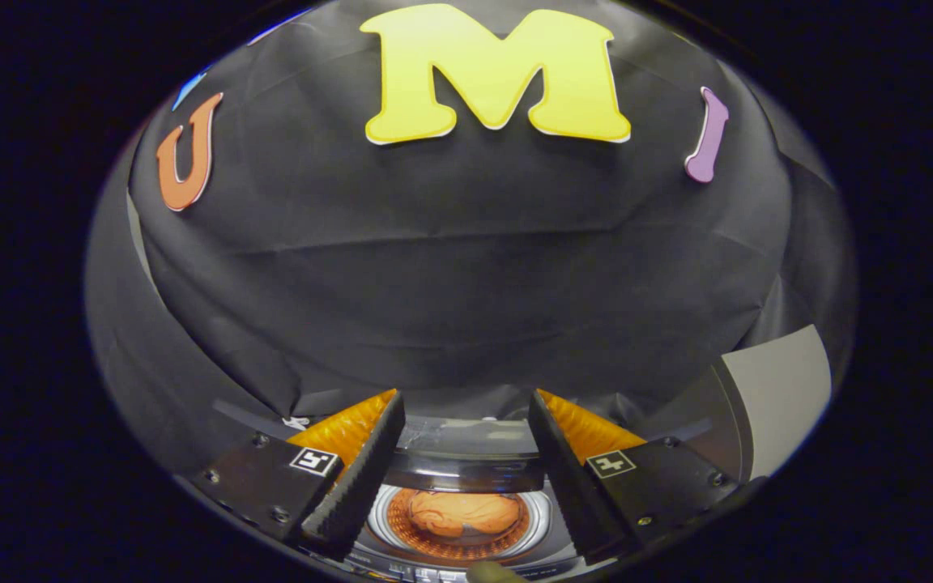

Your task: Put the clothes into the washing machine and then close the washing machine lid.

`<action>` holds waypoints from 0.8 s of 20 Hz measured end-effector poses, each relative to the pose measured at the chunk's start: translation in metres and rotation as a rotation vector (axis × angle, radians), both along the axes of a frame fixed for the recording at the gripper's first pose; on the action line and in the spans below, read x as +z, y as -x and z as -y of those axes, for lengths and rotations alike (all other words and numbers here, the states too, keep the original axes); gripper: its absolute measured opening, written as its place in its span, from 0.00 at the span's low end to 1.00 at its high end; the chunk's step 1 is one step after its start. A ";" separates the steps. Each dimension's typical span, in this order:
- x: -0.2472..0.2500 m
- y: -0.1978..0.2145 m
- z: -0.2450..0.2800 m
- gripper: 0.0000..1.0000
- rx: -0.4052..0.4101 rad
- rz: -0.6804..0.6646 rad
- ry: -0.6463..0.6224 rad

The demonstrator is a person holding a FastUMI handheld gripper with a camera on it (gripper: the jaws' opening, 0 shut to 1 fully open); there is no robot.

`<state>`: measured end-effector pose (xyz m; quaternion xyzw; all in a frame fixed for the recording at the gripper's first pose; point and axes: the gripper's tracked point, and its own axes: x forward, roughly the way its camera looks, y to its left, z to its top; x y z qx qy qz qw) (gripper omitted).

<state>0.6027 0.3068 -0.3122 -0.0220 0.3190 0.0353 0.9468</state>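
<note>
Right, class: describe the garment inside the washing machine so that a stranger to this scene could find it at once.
Start at the washing machine under the black cloth wall. The open gripper holds nothing; look down between its fingers into the round drum. The crumpled orange garment lies there, the one soft, folded thing among hard, shiny rings.

The gripper [466,421] hovers, fingers spread wide apart, holding nothing.

The washing machine [466,478] sits low between the spread fingers — its round drum seen under a closed clear lid [466,437]. Orange clothes [462,512] lie bunched inside the drum — between the fingers.
</note>
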 end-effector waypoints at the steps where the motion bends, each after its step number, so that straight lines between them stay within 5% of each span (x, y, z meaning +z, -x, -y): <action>1: 0.000 0.003 0.001 0.96 -0.002 0.005 0.004; 16: -0.005 0.013 0.004 0.97 0.026 0.008 0.002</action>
